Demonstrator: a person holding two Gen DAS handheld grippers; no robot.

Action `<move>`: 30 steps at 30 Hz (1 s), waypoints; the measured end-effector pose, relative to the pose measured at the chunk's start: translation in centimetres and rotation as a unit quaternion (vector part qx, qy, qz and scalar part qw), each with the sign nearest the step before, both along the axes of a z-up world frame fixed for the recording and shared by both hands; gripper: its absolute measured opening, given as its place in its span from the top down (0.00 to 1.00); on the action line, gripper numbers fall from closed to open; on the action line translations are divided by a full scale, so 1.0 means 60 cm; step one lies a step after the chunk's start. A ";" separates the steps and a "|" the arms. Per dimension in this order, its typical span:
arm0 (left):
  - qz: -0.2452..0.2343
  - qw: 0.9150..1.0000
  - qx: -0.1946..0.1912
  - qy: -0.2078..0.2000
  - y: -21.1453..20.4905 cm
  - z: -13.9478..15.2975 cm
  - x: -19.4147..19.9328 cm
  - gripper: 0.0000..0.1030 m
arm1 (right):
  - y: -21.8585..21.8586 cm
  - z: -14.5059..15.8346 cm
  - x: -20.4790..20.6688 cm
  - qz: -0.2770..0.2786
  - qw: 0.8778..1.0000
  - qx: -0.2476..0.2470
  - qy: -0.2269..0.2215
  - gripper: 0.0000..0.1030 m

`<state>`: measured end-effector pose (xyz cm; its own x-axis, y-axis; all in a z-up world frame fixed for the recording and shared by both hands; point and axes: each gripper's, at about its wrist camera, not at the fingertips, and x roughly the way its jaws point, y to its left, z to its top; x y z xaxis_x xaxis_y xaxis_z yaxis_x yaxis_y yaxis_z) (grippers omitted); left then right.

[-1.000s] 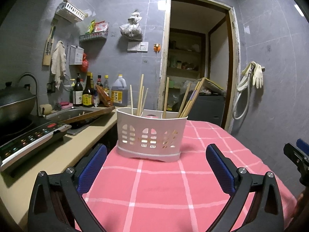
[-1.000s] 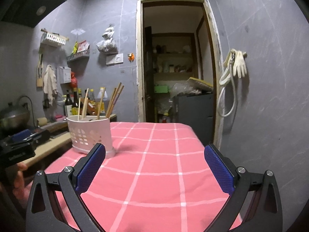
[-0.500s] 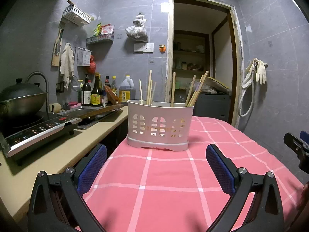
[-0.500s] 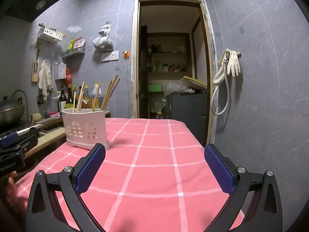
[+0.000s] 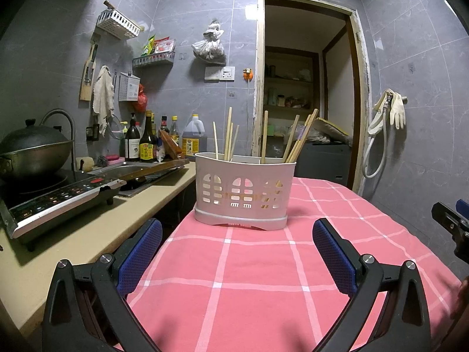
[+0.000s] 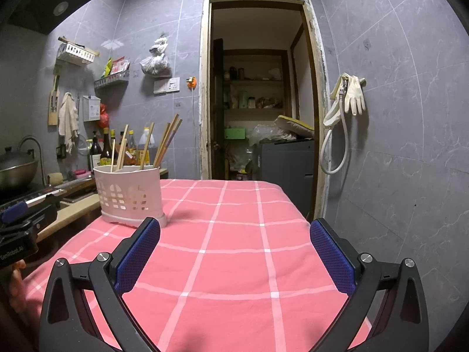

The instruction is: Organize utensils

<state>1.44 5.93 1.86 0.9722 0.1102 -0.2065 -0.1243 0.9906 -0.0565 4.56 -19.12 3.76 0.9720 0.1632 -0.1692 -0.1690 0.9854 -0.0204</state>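
Left wrist view centres chopstick holder (image 5: 244, 192), right wrist view has it left-of-centre; both hand-held grippers (image 5: 237, 243) (image 6: 234, 246) released over bare pink desk (image 6: 234, 234).

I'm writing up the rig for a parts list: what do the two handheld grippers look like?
Both match. The left gripper and right gripper have black, angular plastic finger arms with triangular cut-outs and silver screws, ending in blue textured pads. White lettering marks the left gripper's black body in the right wrist view. No cables or sleeves show.
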 end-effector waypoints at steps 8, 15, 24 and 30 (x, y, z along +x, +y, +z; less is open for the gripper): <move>0.000 1.000 0.001 0.000 0.000 0.000 0.000 0.02 | 0.000 0.000 0.000 0.000 1.000 0.000 0.000 0.00; 0.000 1.000 0.001 0.000 -0.003 0.000 0.000 0.02 | 0.000 0.000 0.000 0.000 1.000 0.000 0.000 0.00; 0.000 1.000 0.001 -0.001 -0.004 0.000 -0.001 0.02 | -0.001 -0.001 0.000 0.000 1.000 0.001 0.000 0.00; 0.000 1.000 0.001 0.000 -0.006 0.000 -0.001 0.02 | -0.001 -0.001 0.000 0.000 1.000 0.001 0.000 0.00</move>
<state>1.38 5.59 1.83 0.9724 0.1110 -0.2053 -0.1245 0.9908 -0.0539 4.54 -19.16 3.70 0.9718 0.1634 -0.1698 -0.1688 0.9855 -0.0182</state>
